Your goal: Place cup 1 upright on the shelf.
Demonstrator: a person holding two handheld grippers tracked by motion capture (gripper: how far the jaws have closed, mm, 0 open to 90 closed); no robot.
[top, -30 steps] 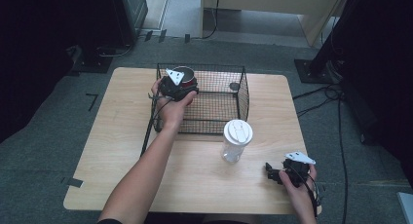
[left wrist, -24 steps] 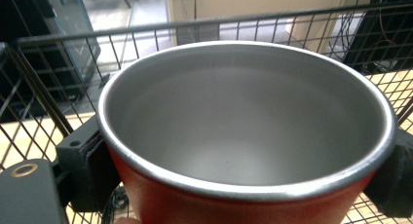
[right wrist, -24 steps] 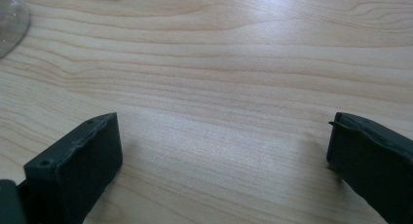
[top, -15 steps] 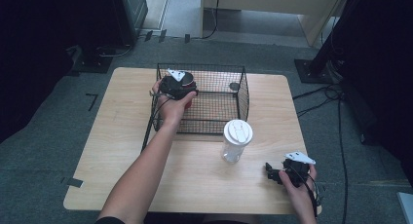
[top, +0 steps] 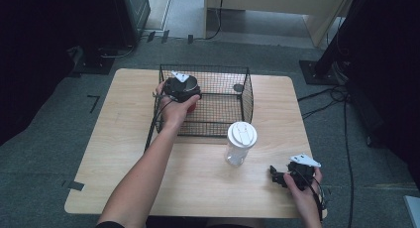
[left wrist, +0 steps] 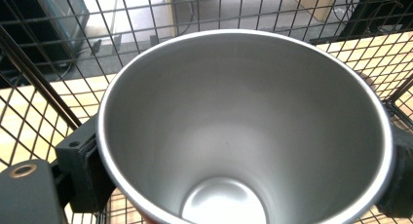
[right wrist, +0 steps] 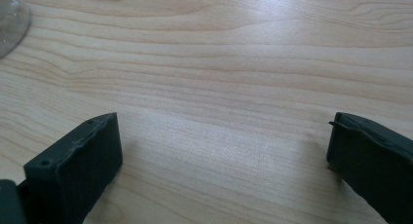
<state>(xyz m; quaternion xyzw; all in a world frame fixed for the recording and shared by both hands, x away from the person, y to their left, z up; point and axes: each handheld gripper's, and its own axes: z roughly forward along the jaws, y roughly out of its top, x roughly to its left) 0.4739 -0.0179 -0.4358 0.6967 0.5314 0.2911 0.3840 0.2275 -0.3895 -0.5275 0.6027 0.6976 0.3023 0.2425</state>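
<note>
- High view: wooden table carries a black wire basket toward its far edge. The left gripper sits at the basket's left near corner, the left hand around it; something red shows just under it. A clear cup with a white lid stands upright just in front of the basket, apart from it. The right gripper lies low by the table's right near corner, held in the right hand, well apart from the cup.
- Left gripper view: a steel cup is seen from above, mouth open and empty, with the black jaws pressed against its rim on both sides. Basket mesh surrounds it, table showing through.
- Right gripper view: the jaws stand wide apart over bare wood, gripping nothing. The clear cup's base shows at the top left corner.
</note>
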